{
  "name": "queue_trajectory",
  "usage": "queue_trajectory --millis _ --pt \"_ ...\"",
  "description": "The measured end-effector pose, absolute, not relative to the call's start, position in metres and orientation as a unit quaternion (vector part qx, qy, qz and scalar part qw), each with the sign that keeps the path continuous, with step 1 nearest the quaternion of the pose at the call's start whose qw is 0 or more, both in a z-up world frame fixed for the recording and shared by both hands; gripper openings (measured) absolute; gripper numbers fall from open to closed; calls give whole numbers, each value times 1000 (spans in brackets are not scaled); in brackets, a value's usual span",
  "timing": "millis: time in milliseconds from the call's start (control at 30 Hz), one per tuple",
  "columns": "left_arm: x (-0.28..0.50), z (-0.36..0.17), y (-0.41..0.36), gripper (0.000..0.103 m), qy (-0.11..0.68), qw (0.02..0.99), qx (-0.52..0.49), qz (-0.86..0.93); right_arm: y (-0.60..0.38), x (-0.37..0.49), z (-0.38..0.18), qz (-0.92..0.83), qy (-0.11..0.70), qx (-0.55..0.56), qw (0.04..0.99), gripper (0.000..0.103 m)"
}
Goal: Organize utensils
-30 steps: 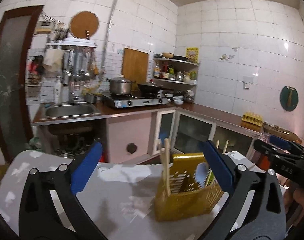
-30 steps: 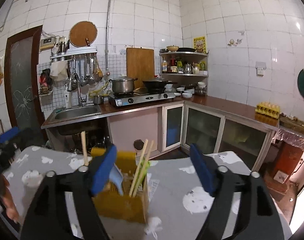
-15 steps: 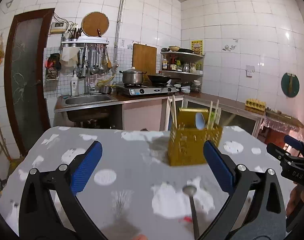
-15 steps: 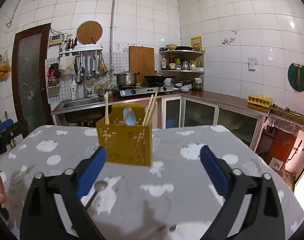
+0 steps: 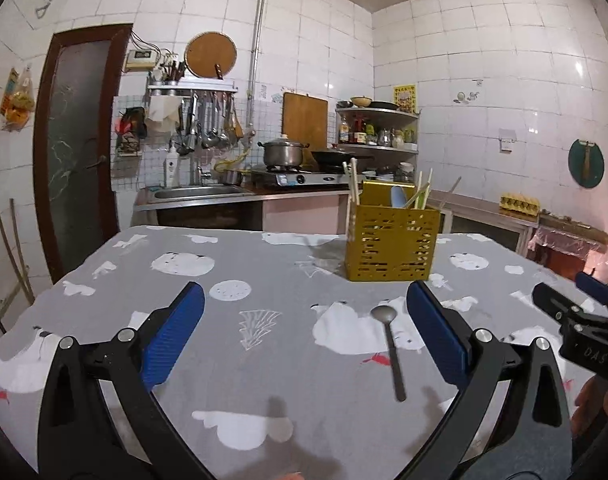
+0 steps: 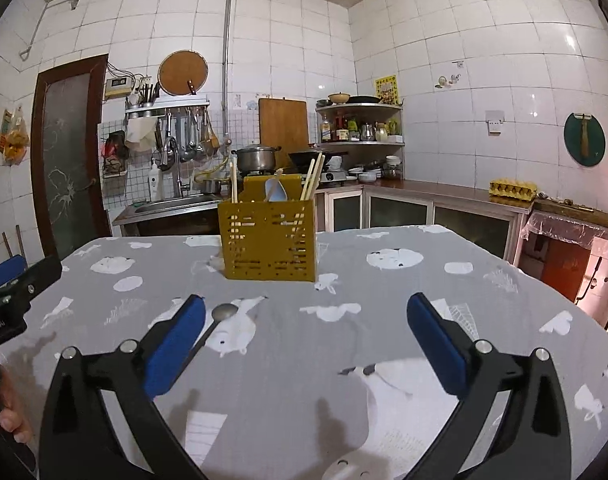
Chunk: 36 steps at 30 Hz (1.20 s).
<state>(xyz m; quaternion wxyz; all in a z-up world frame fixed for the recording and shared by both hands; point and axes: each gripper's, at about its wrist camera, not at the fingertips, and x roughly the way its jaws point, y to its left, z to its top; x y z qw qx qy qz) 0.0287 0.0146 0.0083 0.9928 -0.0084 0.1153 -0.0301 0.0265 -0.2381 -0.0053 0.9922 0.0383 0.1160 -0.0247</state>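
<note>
A yellow perforated utensil holder [image 5: 391,243] stands on the grey patterned tablecloth [image 5: 264,344], holding several chopsticks and a light blue spoon; it also shows in the right wrist view [image 6: 269,240]. A metal spoon [image 5: 389,344] lies flat on the cloth in front of the holder, bowl toward it; in the right wrist view the spoon [image 6: 219,317] lies beside the left finger. My left gripper [image 5: 304,332] is open and empty, hovering over the near table. My right gripper [image 6: 304,336] is open and empty, also back from the holder.
The right gripper's body [image 5: 576,328] shows at the right edge of the left wrist view; the left gripper's body [image 6: 12,296] shows at the left edge of the right wrist view. Behind the table are a sink counter [image 5: 200,196], stove with pot [image 5: 284,152] and cabinets.
Both grippers have pulled back and down from above the holder toward the near table edge. The holder now looks farther away and the metal spoon on the cloth has come into view.
</note>
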Motion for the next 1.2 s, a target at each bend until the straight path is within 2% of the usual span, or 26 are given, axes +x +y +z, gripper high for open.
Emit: queue_trajectory --millis 167,1200 --pt "28 0 14 98 120 992 -3 -23 -238 18 -5 -27 95 38 994 98" --pt "22 1 12 98 101 995 5 -22 -239 15 -7 -46 98 37 993 98"
